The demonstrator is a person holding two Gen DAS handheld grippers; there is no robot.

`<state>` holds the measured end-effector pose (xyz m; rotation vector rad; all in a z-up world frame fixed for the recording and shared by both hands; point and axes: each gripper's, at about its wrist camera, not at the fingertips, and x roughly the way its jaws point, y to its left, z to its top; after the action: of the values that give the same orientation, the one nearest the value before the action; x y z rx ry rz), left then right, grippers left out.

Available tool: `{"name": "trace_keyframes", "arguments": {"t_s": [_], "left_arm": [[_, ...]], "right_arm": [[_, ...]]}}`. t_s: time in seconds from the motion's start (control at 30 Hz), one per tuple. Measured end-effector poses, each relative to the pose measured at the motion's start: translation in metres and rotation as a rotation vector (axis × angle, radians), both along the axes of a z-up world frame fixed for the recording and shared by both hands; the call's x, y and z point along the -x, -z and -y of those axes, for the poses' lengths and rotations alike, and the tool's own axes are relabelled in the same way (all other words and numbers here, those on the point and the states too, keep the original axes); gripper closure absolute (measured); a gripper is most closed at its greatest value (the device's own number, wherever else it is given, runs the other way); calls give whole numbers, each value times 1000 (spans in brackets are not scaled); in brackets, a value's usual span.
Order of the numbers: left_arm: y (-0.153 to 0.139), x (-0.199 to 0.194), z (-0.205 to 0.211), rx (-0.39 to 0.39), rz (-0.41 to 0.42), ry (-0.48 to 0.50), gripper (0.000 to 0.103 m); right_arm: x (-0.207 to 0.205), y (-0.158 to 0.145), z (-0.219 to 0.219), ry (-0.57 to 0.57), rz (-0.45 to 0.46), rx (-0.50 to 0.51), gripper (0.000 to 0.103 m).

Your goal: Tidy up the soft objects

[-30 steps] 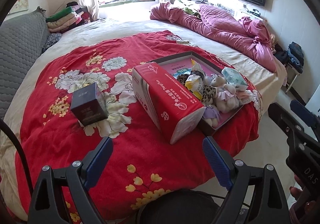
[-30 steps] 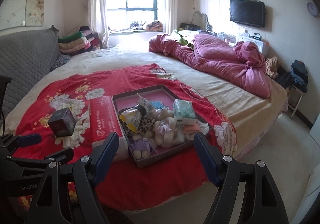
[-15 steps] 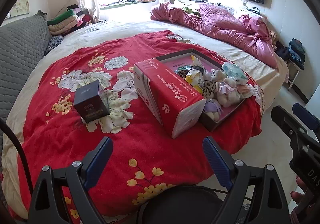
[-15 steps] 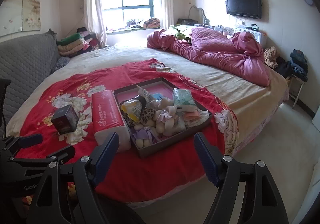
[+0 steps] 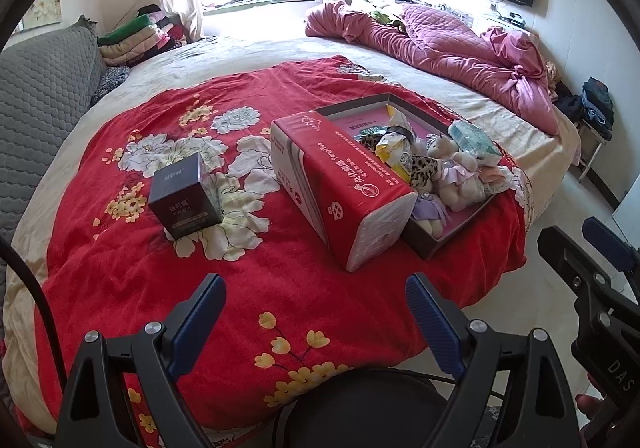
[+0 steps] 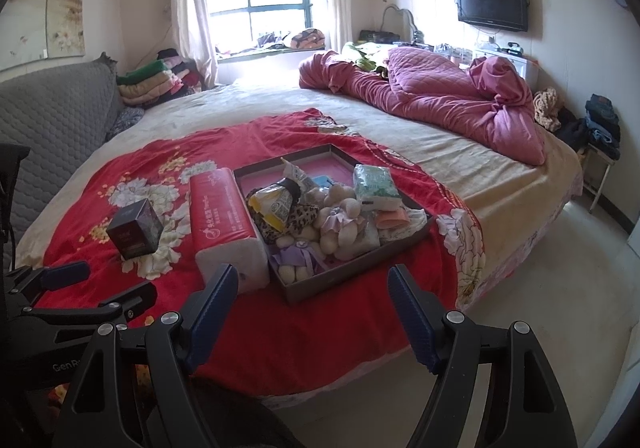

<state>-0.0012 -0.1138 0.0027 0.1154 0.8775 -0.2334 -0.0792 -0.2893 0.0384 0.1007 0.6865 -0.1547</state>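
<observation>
A shallow grey tray (image 6: 344, 280) (image 5: 452, 236) on the red floral blanket (image 5: 248, 288) holds several soft things: plush dolls (image 6: 340, 216) (image 5: 452, 172), a leopard-print item (image 6: 288, 220), a yellow snack bag (image 6: 272, 200) and a green-white tissue pack (image 6: 376, 184) (image 5: 472, 136). A red tissue package (image 5: 340, 184) (image 6: 224, 216) lies against the tray's left side. A dark box (image 5: 184, 192) (image 6: 136, 232) stands further left. My left gripper (image 5: 312, 324) is open and empty, over the blanket's near edge. My right gripper (image 6: 312, 312) is open and empty, short of the tray.
A crumpled pink quilt (image 6: 440, 100) lies at the back right of the bed. A grey headboard (image 6: 44, 116) and folded clothes (image 6: 160, 80) are at the left. A stool with clothes (image 6: 600, 136) stands on the floor at the right.
Both grippers have drawn back a little from the bed, so the tray and packages look slightly farther away. Both stay open. Nothing on the bed has moved.
</observation>
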Motion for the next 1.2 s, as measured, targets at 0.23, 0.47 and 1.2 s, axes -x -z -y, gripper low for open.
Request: {"name": "trace_keyframes", "arguments": {"t_s": [0.23,0.47,1.2], "left_arm": [[2,-1,0,-4,-6,-7,12],[5,-1,-2,-11,-16,-15,12],[4,-3,-4,-17,-17,-22,12]], "right_arm": [[-2,4,-1,0,-17,-8,25],[-2,4,-3,-6,-18,-7,25],[-3,8,-6,-9,-30,1,25]]}}
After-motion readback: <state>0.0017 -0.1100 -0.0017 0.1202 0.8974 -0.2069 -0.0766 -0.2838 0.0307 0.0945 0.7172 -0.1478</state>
